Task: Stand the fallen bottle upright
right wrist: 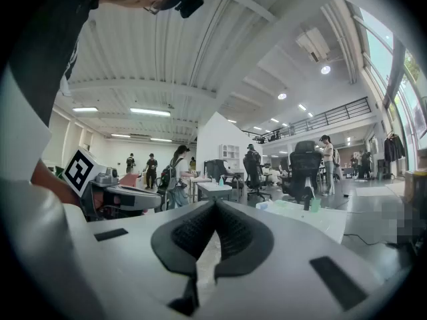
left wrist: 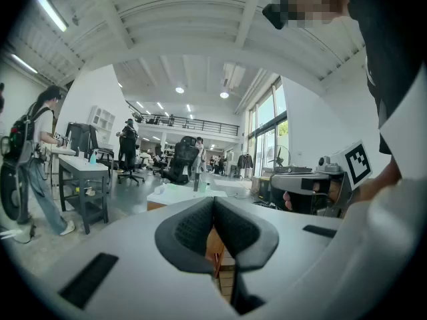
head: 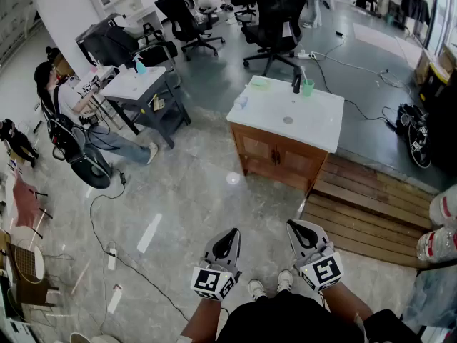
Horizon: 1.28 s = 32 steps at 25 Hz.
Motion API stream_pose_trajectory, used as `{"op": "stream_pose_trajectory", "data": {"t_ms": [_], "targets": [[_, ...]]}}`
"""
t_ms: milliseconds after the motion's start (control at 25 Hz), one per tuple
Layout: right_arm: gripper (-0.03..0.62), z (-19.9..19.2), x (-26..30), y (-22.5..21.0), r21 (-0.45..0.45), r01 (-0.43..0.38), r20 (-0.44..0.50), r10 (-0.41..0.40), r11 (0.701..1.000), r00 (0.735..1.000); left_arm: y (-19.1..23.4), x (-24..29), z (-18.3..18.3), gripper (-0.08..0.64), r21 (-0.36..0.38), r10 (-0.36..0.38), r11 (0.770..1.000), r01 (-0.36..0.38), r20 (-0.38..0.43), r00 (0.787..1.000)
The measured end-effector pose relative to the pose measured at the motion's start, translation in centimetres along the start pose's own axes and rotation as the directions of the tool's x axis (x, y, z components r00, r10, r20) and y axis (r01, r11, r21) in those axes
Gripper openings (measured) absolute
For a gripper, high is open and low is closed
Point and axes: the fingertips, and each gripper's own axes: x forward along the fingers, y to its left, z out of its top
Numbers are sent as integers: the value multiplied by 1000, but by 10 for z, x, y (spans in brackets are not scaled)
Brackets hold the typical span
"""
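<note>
Two grippers in your hands, held low before your body, near level. Your left gripper (head: 230, 233): jaws pressed together, nothing between them. Your right gripper (head: 298, 225): jaws likewise together, empty. Fallen bottle (head: 241, 101): clear, lying on its side at left edge of white cabinet top (head: 314, 128), well apart from both grippers. Green cup (head: 308, 87): upright near far edge of same top. Person with backpack (head: 66, 113) beside grey desk (head: 137, 86), far left.
</note>
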Motion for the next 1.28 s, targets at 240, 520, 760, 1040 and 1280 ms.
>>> {"op": "stream_pose_trajectory", "data": {"t_ms": [240, 520, 760, 1040, 1280], "targets": [[11, 4, 7, 15, -9, 26, 17, -26, 1000, 1000, 16, -18, 3, 18, 16, 18, 1000, -19, 26, 999], [14, 19, -3, 37, -6, -7, 97, 7, 1000, 995, 17, -34, 9, 18, 31, -2, 1000, 1, 34, 999], [15, 38, -16, 56, 9, 14, 146, -15, 1000, 989, 18, -57, 23, 18, 47, -21, 999, 18, 61, 998], [15, 34, -16, 52, 12, 37, 145, -38, 999, 989, 24, -57, 21, 18, 60, -21, 998, 17, 62, 998], [15, 31, 12, 21, 13, 35, 144, -37, 999, 989, 40, -14, 21, 18, 69, -4, 998, 2, 25, 1000]]}}
